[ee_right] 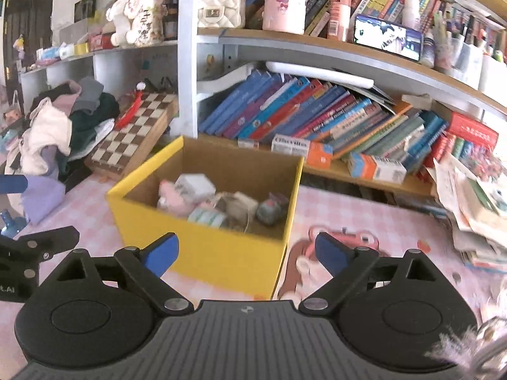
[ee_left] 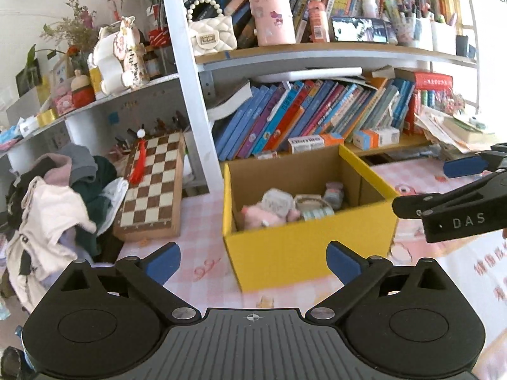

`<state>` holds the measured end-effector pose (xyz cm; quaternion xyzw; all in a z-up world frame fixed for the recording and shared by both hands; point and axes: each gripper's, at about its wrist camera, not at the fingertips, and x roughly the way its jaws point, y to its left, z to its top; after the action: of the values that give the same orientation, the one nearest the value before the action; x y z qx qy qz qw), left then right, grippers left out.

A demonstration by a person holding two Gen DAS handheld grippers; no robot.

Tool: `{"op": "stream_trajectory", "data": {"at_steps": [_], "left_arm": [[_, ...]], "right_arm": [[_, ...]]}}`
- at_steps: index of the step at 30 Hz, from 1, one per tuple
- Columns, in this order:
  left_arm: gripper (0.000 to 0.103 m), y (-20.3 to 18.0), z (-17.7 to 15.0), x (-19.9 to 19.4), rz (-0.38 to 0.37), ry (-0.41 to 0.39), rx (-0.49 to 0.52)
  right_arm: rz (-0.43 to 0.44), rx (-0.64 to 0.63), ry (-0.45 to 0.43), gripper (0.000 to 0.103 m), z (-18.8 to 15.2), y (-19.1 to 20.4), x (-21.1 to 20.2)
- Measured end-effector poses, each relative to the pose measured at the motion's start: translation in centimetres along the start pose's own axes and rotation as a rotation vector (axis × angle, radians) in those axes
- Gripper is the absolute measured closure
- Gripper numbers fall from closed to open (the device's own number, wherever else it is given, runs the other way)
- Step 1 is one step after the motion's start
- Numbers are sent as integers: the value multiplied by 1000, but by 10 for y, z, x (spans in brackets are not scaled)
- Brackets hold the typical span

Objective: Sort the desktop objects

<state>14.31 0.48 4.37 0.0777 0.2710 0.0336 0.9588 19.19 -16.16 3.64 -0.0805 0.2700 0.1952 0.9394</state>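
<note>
A yellow cardboard box (ee_left: 285, 253) (ee_right: 206, 253) stands on the pink desk mat, holding a pink plush (ee_left: 263, 215) (ee_right: 172, 198), a white cube (ee_right: 195, 185), a roll of tape (ee_left: 317, 212) (ee_right: 207, 217) and a small grey toy (ee_right: 269, 210). My left gripper (ee_left: 253, 261) is open just in front of the box, with nothing between its blue pads. My right gripper (ee_right: 247, 251) is open too, over the box's near wall, also with nothing held. In the left wrist view the right gripper's fingers (ee_left: 462, 166) reach in from the right edge.
A wooden chessboard (ee_left: 152, 183) (ee_right: 136, 129) leans left of the box beside a heap of clothes (ee_left: 54, 209) (ee_right: 57, 133). Slanted books (ee_left: 310, 114) (ee_right: 317, 114) and small cartons fill the shelf behind. Loose papers (ee_right: 475, 196) pile at the right. A fluffy item (ee_right: 469, 345) shows at the bottom right.
</note>
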Motion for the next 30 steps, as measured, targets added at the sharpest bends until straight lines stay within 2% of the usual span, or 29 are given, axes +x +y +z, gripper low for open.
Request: {"op": "stream_trajectory", "data": {"at_steps": [16, 25, 30], "left_arm": [[1, 4, -66, -67, 16, 24, -33], [0, 1, -88, -84, 26, 17, -33], [0, 0, -95, -86, 30, 31, -34]], "right_arm": [[-133, 104, -8, 0, -87, 53, -85], [-172, 129, 17, 0, -120, 75, -105], [-141, 90, 46, 0, -125, 88, -104]]}}
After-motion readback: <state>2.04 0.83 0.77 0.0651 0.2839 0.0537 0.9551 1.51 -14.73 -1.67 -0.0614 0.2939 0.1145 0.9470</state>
